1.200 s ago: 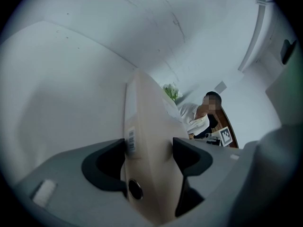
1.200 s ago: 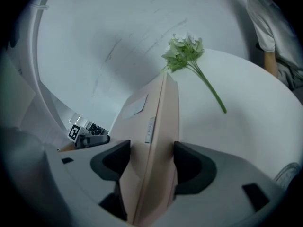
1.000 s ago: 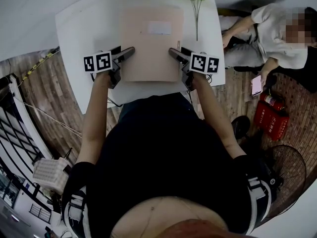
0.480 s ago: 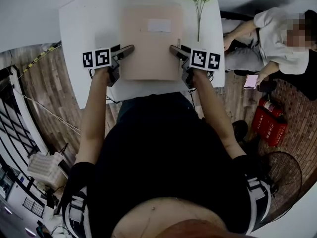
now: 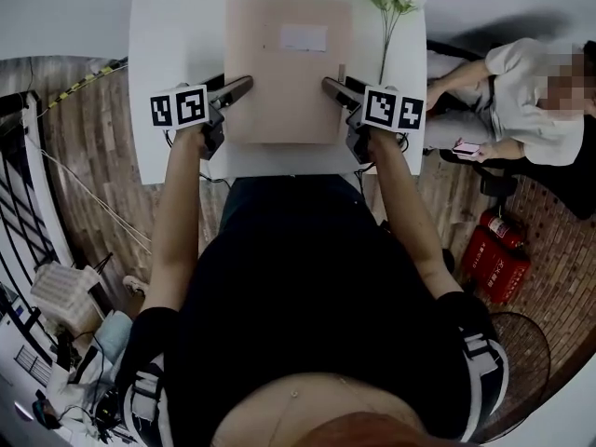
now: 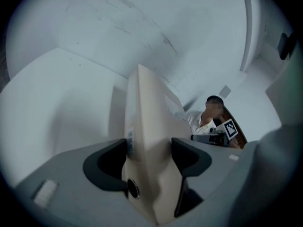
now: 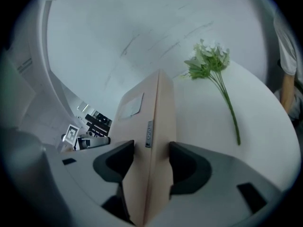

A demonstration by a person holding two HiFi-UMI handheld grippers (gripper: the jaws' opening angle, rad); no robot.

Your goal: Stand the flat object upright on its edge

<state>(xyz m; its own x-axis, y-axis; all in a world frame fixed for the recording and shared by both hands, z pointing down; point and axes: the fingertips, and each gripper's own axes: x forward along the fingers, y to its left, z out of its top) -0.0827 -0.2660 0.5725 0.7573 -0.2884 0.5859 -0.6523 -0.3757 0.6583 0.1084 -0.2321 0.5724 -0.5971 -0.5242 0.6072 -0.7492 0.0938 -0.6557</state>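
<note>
A flat tan cardboard box (image 5: pixel 289 82) with a white label (image 5: pixel 304 37) lies face up over the white table (image 5: pixel 177 26). My left gripper (image 5: pixel 240 89) clamps the box's left edge and my right gripper (image 5: pixel 331 87) its right edge. In the left gripper view the box (image 6: pixel 147 122) fills the gap of the left gripper (image 6: pixel 149 155), both pads against it. The right gripper view shows the box's thin side (image 7: pixel 151 112) pinched in the right gripper (image 7: pixel 150 160). Whether the box is clear of the table I cannot tell.
A sprig of white artificial flowers (image 5: pixel 391 7) lies on the table just right of the box, also seen in the right gripper view (image 7: pixel 213 70). A person (image 5: pixel 521 101) sits on the floor to the right, near a red extinguisher (image 5: pixel 494 250).
The box and both grippers sit higher in the head view and the box looks slightly larger. Both grippers keep their places on its side edges.
</note>
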